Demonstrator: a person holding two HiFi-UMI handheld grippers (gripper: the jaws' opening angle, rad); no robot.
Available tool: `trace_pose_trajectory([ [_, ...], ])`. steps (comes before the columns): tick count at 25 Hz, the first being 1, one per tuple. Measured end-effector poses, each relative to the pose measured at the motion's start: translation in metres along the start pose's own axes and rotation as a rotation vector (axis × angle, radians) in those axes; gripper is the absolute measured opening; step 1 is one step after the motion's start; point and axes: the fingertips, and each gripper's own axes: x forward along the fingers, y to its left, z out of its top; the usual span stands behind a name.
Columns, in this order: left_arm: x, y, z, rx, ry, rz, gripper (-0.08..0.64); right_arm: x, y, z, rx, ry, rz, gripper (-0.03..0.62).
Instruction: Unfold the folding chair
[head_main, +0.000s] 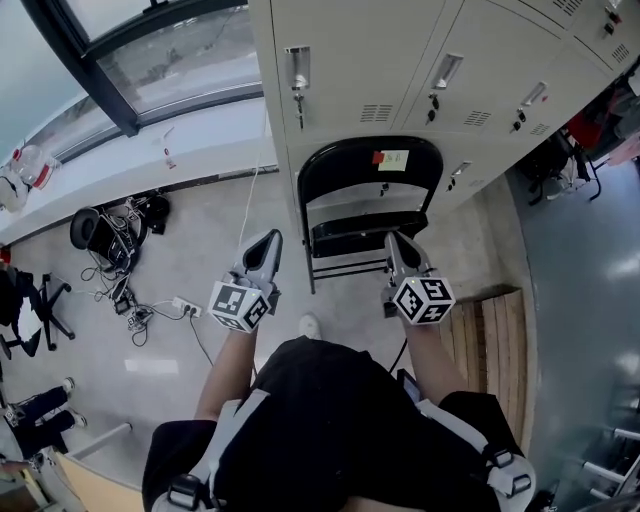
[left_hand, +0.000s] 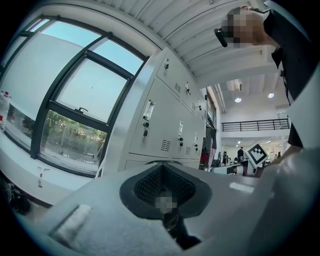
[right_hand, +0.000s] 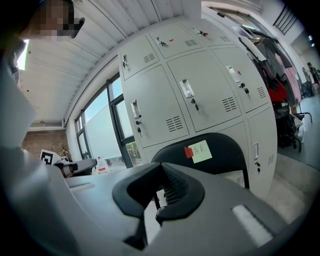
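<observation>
Head view shows our left gripper (head_main: 268, 241) and right gripper (head_main: 396, 241) closed, empty, near the folding chair (head_main: 340, 168) against the lockers (head_main: 400, 60); only the right gripper view reveals illegible handwriting on its yellow note (right_hand: 202, 150).

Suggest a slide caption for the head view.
Left gripper and right gripper, both shut, face a folding chair by lockers.

In the head view the right gripper (head_main: 396, 243) covers the chair's (head_main: 370, 185) right seat corner and right front leg. The top edge cuts off the lockers (head_main: 400, 70). The writing on the note (head_main: 393, 160) on the backrest is too small to read. In the right gripper view that gripper hides the seat and legs. In the left gripper view the left gripper (left_hand: 165, 192) hides nearly the whole chair.
</observation>
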Motion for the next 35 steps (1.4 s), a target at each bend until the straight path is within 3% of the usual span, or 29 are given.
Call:
trace_pose_trajectory([
  [10,0.012,0.017,-0.03,-0.029,0.065,-0.034,0.002,0.015,0.001,-0.036,0.038,0.074,-0.037,0.006],
  [17,0.011,0.026,-0.052,-0.054,0.098,0.018,0.002,0.014,-0.019,-0.061,0.088,0.127,-0.071,0.006],
  [29,0.1,0.035,-0.048,0.066,0.181,-0.08,0.003,0.042,-0.04,-0.044,0.038,0.138,-0.059,0.006],
  [35,0.151,0.055,-0.051,0.104,0.263,-0.111,0.129,0.048,-0.058,-0.038,0.039,0.152,-0.08,0.006],
])
